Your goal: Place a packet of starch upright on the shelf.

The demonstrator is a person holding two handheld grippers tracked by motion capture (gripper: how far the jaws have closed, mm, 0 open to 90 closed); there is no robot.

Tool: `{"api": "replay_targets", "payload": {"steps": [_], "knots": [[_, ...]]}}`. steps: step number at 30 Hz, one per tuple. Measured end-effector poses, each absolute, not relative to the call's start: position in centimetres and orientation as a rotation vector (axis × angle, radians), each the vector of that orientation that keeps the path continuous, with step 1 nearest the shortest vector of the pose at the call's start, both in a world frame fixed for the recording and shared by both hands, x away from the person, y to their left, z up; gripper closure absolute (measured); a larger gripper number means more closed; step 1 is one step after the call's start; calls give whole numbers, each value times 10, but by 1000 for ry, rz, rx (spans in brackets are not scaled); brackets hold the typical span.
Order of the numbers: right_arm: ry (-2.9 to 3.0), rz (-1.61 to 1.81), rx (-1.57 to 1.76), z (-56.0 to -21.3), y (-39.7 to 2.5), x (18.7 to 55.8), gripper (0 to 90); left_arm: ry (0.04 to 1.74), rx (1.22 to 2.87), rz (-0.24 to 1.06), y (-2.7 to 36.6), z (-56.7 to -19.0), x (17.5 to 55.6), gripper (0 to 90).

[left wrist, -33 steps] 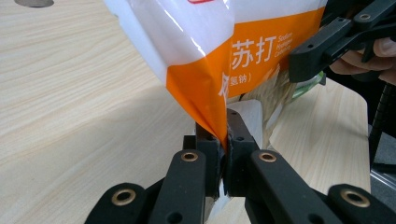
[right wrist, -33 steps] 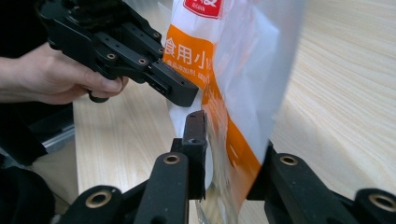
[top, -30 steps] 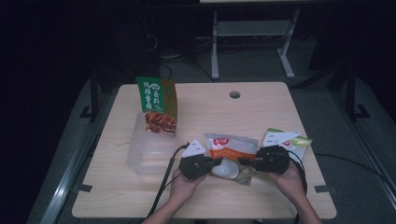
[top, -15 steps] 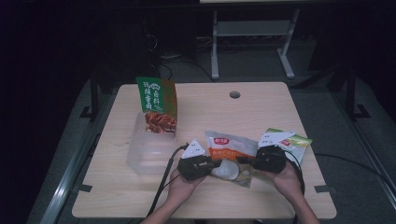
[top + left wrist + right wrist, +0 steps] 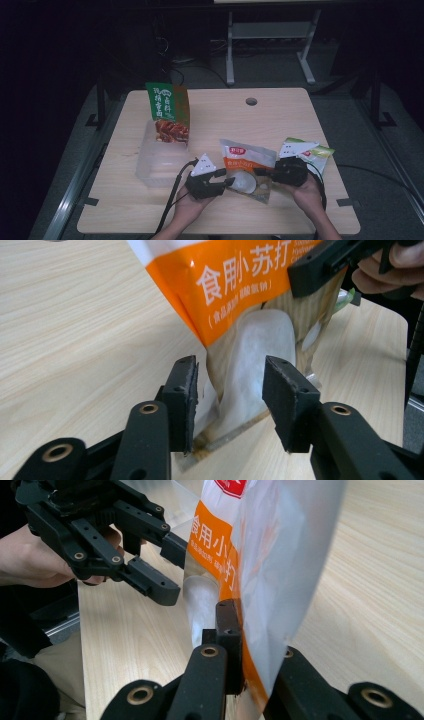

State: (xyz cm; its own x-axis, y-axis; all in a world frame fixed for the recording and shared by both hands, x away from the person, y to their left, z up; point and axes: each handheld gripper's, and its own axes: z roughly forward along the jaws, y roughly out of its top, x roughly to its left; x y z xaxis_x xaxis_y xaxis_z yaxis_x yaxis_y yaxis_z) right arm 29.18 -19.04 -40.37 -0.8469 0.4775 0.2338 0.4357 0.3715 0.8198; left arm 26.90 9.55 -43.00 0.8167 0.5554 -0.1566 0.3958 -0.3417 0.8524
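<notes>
Over pale tabletop (image 5: 280,115), right tool (image 5: 264,172) clamps orange pouch (image 5: 246,161); left tool (image 5: 227,181) gapes around its corner.

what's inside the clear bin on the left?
A green-and-red snack bag stands at the back of the clear bin; the rest of the bin looks bare. The bag's base, behind the bin wall, is too blurred to make out.

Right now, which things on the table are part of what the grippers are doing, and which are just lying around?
In use:
orange and white foil pouch
right gripper, jaws shut on the pouch
left gripper, jaws open at the pouch's bottom corner

Lying about:
green and red snack bag
clear plastic box
light green packet
</notes>
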Motion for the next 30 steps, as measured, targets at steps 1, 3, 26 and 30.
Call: {"api": "replay_targets", "payload": {"steps": [1,3,26,30], "knots": [[2566,1517,861,-403,-190,291,898,708,1978,198,97,-430,268,553],[2556,1516,850,-400,-189,290,898,703,1983,198,100,-429,265,545],[2517,1505,840,-362,-168,302,899,633,2010,207,124,-429,225,447],[2521,1518,816,-349,-156,306,899,630,1999,202,127,-432,223,429]]}}
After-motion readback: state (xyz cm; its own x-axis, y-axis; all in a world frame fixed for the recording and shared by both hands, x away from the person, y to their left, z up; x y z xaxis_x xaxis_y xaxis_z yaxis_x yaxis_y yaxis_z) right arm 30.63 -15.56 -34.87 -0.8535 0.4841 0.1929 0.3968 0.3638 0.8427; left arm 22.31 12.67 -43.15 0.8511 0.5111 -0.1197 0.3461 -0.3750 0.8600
